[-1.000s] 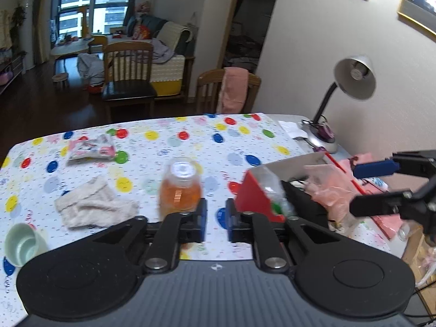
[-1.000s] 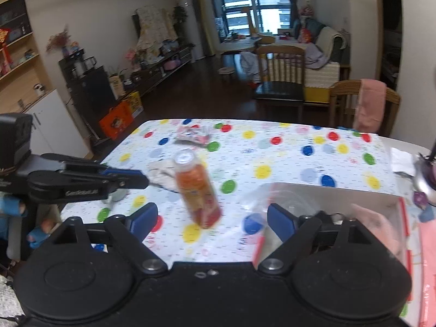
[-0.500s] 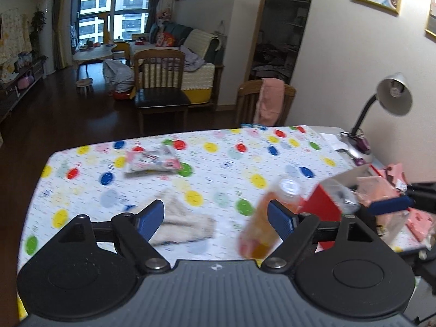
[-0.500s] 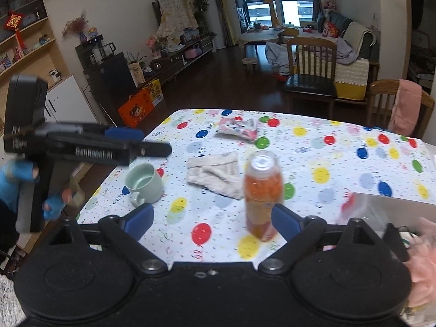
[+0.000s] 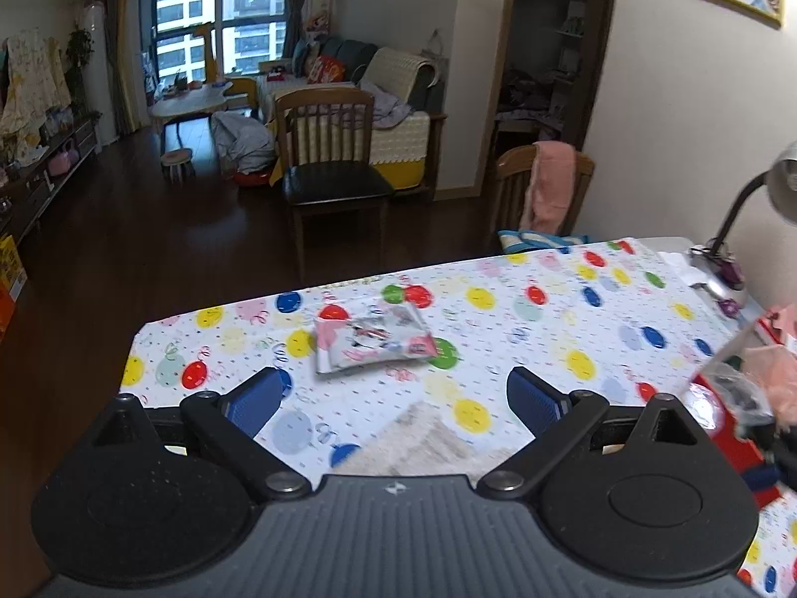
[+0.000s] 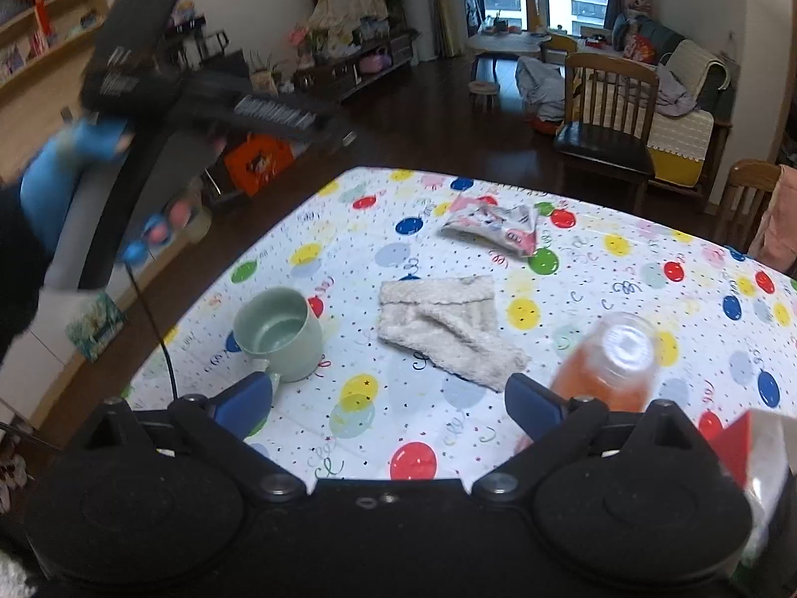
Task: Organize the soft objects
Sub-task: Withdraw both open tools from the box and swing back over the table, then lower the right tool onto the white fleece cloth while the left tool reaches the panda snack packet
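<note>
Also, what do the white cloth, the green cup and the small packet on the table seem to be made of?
White cloth: a soft knitted or terry fabric, judging by its fuzzy ribbed surface and limp folds. Green cup: probably glazed ceramic, smooth with a thick rim, though plastic is possible. Small packet: thin printed plastic film, glossy and crinkled.

The left tool (image 5: 396, 401) was nearly closed a second ago; its jaws have just been opening and now stand wide with nothing between them. Its view has swung off the orange bottle (image 6: 610, 366) onto the printed packet (image 5: 373, 339), mid-frame. The right tool (image 6: 388, 406) has also just widened, the bottle sliding lower right.
</note>
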The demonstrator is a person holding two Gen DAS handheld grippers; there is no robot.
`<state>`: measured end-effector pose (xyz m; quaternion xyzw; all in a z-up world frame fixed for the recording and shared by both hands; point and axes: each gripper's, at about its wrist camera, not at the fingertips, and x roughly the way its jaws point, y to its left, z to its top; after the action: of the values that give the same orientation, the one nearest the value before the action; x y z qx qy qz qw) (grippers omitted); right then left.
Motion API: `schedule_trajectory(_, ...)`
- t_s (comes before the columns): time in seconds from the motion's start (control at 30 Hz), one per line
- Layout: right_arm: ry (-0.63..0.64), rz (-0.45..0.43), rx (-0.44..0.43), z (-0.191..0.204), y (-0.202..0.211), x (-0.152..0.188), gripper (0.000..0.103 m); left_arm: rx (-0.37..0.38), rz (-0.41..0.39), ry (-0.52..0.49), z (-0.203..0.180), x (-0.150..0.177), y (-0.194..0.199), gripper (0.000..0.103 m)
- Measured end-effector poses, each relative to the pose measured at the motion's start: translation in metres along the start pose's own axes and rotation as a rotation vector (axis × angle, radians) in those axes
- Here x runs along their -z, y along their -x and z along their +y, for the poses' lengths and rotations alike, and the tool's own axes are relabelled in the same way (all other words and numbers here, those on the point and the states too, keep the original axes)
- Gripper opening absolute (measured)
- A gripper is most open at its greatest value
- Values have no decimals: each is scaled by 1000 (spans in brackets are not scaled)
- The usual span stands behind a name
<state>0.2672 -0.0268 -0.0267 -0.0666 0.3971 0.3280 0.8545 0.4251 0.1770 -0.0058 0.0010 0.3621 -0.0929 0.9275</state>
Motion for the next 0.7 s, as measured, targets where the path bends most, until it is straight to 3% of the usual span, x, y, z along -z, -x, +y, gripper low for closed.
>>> schedule_trajectory(0.37,6,86,28,14,-89,-16,100,53,183,11,26,-30,-92,98)
schedule_trajectory(0.7,50,158,83,10,-149,-17,95,177,275,-291,23,-41,-153,98)
